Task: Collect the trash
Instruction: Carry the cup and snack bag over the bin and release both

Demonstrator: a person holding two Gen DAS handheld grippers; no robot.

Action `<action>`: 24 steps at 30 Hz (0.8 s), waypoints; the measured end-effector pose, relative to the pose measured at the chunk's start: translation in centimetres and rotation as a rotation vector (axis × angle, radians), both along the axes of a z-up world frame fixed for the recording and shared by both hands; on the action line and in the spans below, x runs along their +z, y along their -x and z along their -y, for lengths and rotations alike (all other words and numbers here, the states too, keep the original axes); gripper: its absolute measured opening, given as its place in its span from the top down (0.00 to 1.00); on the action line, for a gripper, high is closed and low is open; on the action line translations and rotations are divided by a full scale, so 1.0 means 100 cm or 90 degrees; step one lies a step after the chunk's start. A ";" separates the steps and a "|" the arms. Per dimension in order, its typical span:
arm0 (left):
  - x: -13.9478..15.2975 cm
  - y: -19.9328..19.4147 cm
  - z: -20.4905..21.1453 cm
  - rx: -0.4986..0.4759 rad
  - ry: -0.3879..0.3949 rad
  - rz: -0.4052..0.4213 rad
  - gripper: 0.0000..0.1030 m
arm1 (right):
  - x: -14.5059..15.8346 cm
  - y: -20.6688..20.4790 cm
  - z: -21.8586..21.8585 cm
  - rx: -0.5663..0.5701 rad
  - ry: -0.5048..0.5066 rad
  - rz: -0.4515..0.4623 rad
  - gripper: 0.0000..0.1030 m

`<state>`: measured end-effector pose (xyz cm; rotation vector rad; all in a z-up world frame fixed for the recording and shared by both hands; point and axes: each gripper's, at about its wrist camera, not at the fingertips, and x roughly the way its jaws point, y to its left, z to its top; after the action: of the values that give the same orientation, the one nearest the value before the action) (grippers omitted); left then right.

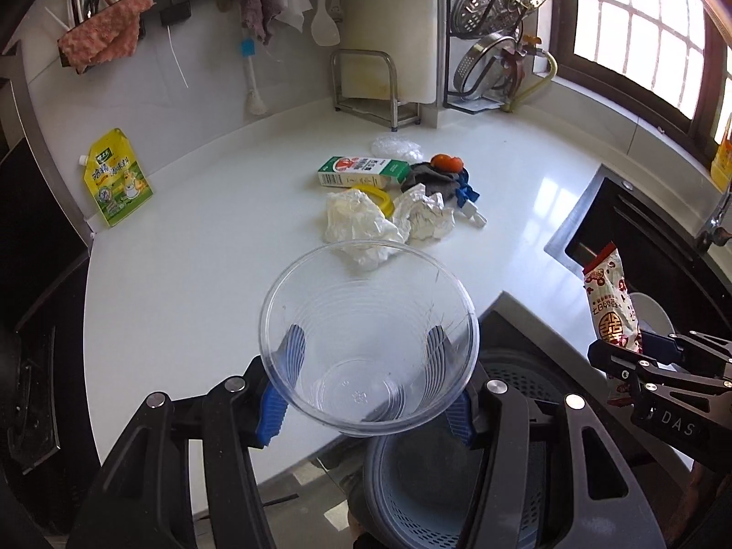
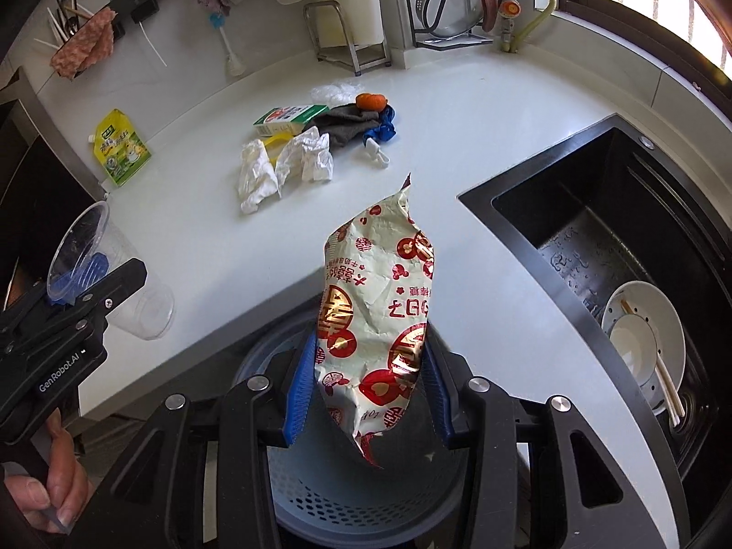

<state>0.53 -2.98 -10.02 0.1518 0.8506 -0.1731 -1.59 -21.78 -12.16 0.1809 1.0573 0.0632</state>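
Observation:
My left gripper (image 1: pixel 366 357) is shut on a clear plastic cup (image 1: pixel 368 338), held above the counter's front edge and the grey perforated bin (image 1: pixel 517 494) below. My right gripper (image 2: pixel 370 379) is shut on a crumpled white and red snack wrapper (image 2: pixel 377 302), held over the same bin (image 2: pixel 366 498). The wrapper also shows in the left wrist view (image 1: pixel 610 302), and the cup in the right wrist view (image 2: pixel 87 256). On the white counter (image 2: pixel 192 247) lie crumpled tissues (image 2: pixel 283 164), a green and white carton (image 2: pixel 288 120), a dark cloth (image 2: pixel 350 126), an orange piece (image 2: pixel 371 100) and a blue item (image 2: pixel 382 130).
A yellow seasoning pouch (image 2: pixel 120 146) leans at the wall on the left. A black sink (image 2: pixel 617 251) with a white bowl and chopsticks (image 2: pixel 645 347) is on the right. A cutting board rack (image 2: pixel 347 45) and a lid rack (image 2: pixel 453 4) stand at the back.

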 end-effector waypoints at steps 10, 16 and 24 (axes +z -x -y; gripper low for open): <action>-0.040 0.043 0.030 -0.025 -0.011 -0.085 0.47 | -0.033 0.053 0.015 0.022 -0.036 -0.061 0.60; -0.050 0.053 0.037 -0.023 -0.013 -0.112 0.47 | -0.043 0.061 0.023 0.039 -0.053 -0.085 0.60; -0.067 0.053 0.039 -0.019 -0.004 -0.149 0.47 | -0.060 0.062 0.020 0.051 -0.065 -0.095 0.60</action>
<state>-4.75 -6.83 -16.73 0.1521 1.0822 -0.2183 -7.75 -23.82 -18.16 0.2392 1.2116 0.1784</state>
